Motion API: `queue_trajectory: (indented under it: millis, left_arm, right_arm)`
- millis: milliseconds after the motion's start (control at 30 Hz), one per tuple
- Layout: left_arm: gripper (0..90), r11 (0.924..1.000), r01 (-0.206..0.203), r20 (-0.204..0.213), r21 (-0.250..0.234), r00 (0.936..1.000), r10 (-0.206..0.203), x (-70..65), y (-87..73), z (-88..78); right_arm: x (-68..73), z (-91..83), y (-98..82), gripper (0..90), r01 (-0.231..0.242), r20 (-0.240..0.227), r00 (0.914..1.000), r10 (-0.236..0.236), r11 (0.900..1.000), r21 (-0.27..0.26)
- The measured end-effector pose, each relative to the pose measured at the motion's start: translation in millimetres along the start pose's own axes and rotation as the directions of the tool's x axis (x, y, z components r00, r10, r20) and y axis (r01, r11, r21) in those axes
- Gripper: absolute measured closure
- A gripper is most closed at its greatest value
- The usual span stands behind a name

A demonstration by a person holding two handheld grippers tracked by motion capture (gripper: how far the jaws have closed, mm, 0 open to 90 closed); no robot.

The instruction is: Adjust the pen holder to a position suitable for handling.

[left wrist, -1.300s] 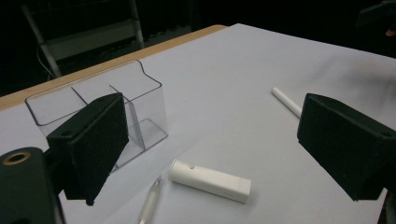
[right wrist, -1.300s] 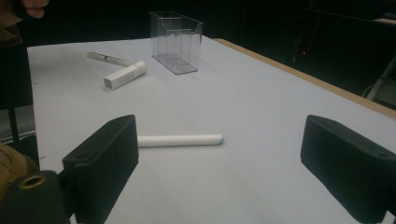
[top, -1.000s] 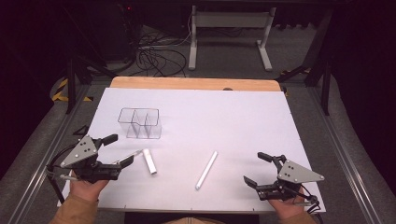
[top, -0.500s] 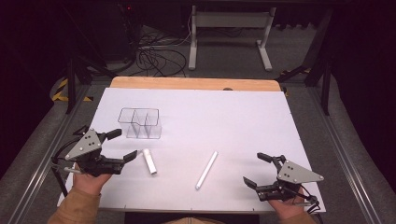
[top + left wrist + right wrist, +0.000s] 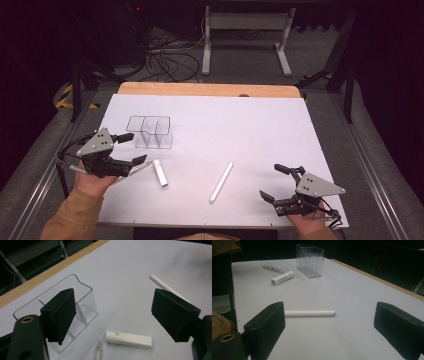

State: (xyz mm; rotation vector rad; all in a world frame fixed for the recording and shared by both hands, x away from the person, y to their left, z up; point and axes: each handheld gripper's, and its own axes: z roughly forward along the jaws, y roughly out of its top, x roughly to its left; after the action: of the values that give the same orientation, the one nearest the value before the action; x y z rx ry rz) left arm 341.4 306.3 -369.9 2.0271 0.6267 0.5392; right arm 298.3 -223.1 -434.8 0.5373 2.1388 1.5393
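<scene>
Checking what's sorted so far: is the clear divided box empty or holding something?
Empty: the clear divided box stands upright, its compartments see-through with nothing inside.

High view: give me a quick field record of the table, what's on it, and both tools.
surface: white sheet over a wooden table
organiser: clear compartment box, upright, far left
short item: white capped stick, lying flat near the left tool
thin item: clear pen-like piece, beside the white capped stick
long item: white tube, lying flat mid-table
left tool: jaws apart, just been closing, nothing between them
right tool: jaws apart, empty
</scene>
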Motion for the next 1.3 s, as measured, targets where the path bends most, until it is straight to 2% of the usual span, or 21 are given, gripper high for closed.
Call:
queue_trajectory:
  millis: [300, 433, 633, 867, 1033, 1133, 1300]
  left_arm:
    - [23.1, 0.9936, -0.057, -0.008, 0.098, 0.9983, 0.058, 15.2, 10.2, 8.8]
    - [26.9, 0.9907, -0.049, 0.011, 0.127, 0.9988, 0.048, 22.5, 12.5, 11.5]
    - [30.0, 0.9814, -0.073, 0.013, 0.178, 0.9973, 0.072, 31.5, 16.0, 15.6]
    - [32.9, 0.9739, -0.101, 0.037, 0.203, 0.9947, 0.096, 43.7, 19.6, 18.5]
    - [33.0, 0.9675, -0.122, 0.042, 0.222, 0.9924, 0.115, 48.7, 22.4, 20.1]
    - [33.4, 0.9598, -0.134, 0.046, 0.246, 0.9909, 0.127, 51.5, 22.5, 22.3]
    - [35.0, 0.9419, -0.168, 0.055, 0.291, 0.9858, 0.159, 57.9, 25.5, 26.1]
  right_arm:
    - [0.2, 0.8, -0.2, 10.9, 0.003, -0.007, 1.0, -0.003, 1.0, 0.004]
    - [0.3, 1.3, -0.3, 10.9, 0.008, -0.009, 0.9999, -0.008, 1.0, 0.006]
    - [0.7, 1.9, -0.4, 10.9, 0.005, -0.013, 0.9999, -0.005, 1.0, 0.009]
    - [-0.1, 3.1, -1.3, 10.8, -0.012, -0.041, 0.9991, 0.012, 1.0, -0.001]
    - [0.3, 3.9, -1.3, 10.8, -0.007, -0.046, 0.9989, 0.007, 1.0, 0.0]
    - [0.4, 4.1, -1.4, 10.8, -0.009, -0.048, 0.9988, 0.009, 1.0, 0.002]
    - [0.5, 4.6, -1.4, 10.8, -0.009, -0.054, 0.9985, 0.009, 1.0, 0.003]
